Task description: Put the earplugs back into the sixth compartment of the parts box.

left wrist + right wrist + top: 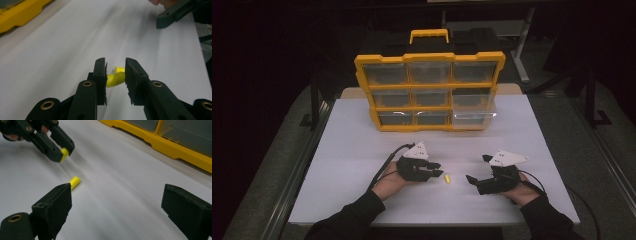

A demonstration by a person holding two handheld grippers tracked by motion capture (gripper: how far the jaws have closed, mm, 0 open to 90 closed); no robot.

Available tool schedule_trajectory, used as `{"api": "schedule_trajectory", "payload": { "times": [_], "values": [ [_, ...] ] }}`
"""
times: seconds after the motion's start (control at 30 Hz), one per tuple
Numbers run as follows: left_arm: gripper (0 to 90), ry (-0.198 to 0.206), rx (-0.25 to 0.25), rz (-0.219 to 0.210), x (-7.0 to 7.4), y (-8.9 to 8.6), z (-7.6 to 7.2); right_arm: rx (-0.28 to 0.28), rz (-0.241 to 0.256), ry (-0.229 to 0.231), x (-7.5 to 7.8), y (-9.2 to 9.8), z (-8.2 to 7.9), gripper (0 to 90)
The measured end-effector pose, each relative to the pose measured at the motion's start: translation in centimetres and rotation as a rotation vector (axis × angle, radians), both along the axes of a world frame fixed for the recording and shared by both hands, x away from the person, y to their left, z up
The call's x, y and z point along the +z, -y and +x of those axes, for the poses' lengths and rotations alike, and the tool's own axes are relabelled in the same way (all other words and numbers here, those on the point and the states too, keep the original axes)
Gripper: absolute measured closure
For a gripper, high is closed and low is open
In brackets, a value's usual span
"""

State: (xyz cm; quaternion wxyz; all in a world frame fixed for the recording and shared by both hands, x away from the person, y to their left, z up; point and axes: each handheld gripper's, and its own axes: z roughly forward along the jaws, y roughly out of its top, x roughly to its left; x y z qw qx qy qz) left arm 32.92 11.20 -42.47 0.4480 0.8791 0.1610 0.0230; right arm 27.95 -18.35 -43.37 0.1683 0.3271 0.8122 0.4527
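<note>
Loose yellow peg [447, 178] lying flat on the white bench [362, 150], between the two tongs, just beyond the tips of the left tongs [439, 171] and somewhat farther from the right tongs [476, 169]. Long axis apparently slanted across the line that joins the two tongs; too small in the high view to fix more closely.

Left tongs narrowed onto a second piece, the held yellow peg [115, 79], pinched crosswise between the black pads near their tips. Same grip seen from the right gripper view, yellow showing at the tip of the left tongs [63, 150].

Right tongs [117, 195] spread wide, holding nothing. From their own camera, loose yellow peg [74, 182] just past the jaw at the left of that view, off to that side of the gap and not inside it.

Probably the nearer side already occupied, so the free right tongs the likely ones for the pickup: swing toward the peg until it sits in the gap, then close across its short side.

Yellow drawer cabinet [429, 90] upright at the far edge of the bench, bottom right drawer [474, 116] pulled out, well apart from both pegs.
</note>
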Motion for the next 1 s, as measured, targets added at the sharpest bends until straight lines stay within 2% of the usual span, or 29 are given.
{"api": "schedule_trajectory", "payload": {
  "times": [0.27, 0.43, 0.67, 1.0],
  "values": [
    [70.7, -0.008, 0.002, -0.021, 1.6, -0.8, 1.4, 0.001, 0.004, -0.002, 0.0, 0.1, 0.0, 8.6],
    [70.7, 0.006, -0.007, -0.031, 2.8, -0.7, 1.7, 0.002, 0.002, 0.000, 0.1, 0.0, 0.0, 8.6],
    [70.7, 0.006, -0.028, -0.049, 4.3, -0.4, 2.3, 0.001, -0.001, 0.001, 0.0, -0.1, 0.0, 8.6],
    [70.7, 0.020, -0.043, -0.071, 7.1, -0.2, 3.6, -0.003, 0.004, 0.002, 0.1, 0.0, 0.0, 8.6]
  ]
}}
